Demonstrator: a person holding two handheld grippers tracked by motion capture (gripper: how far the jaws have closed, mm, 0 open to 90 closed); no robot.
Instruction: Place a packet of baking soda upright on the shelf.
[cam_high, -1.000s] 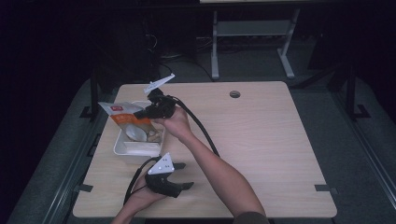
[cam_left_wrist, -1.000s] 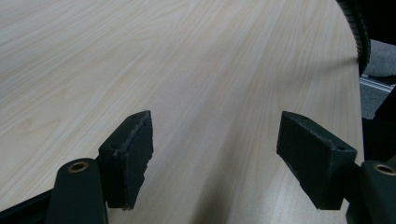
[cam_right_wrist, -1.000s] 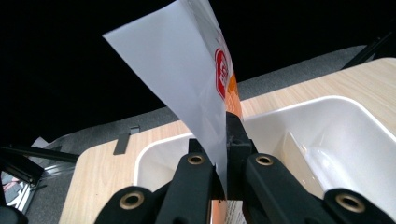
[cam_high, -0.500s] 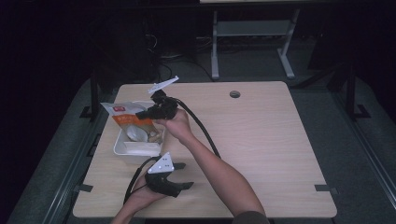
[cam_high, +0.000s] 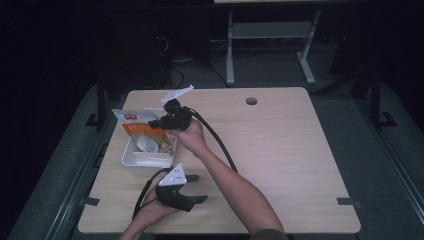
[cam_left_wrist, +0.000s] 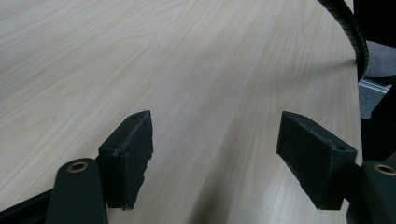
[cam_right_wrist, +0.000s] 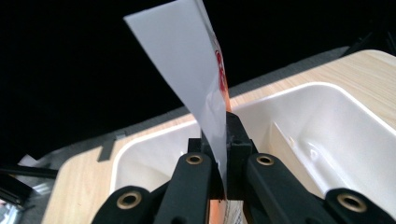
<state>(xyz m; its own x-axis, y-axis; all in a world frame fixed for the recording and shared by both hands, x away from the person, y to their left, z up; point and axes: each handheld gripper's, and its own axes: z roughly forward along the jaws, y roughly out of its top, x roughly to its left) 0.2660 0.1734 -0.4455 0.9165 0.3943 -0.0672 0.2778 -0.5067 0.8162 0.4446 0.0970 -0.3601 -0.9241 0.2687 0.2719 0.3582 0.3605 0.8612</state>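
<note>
Black right gripper (cam_high: 161, 121) I've clamped on a white-and-orange foil packet (cam_high: 134, 123), over the white plastic tray (cam_high: 131, 159) at the table's (cam_high: 290, 150) left; contents possibly food. Left gripper (cam_left_wrist: 215, 158) rests released near me.

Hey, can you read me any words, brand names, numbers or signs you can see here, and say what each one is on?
No text can be read.
Packet held by the right gripper above the white tray: a small red label near its top, too small and blurred to read.
Same packet in the right gripper view: red print along its edge, seen too edge-on to read.
</note>
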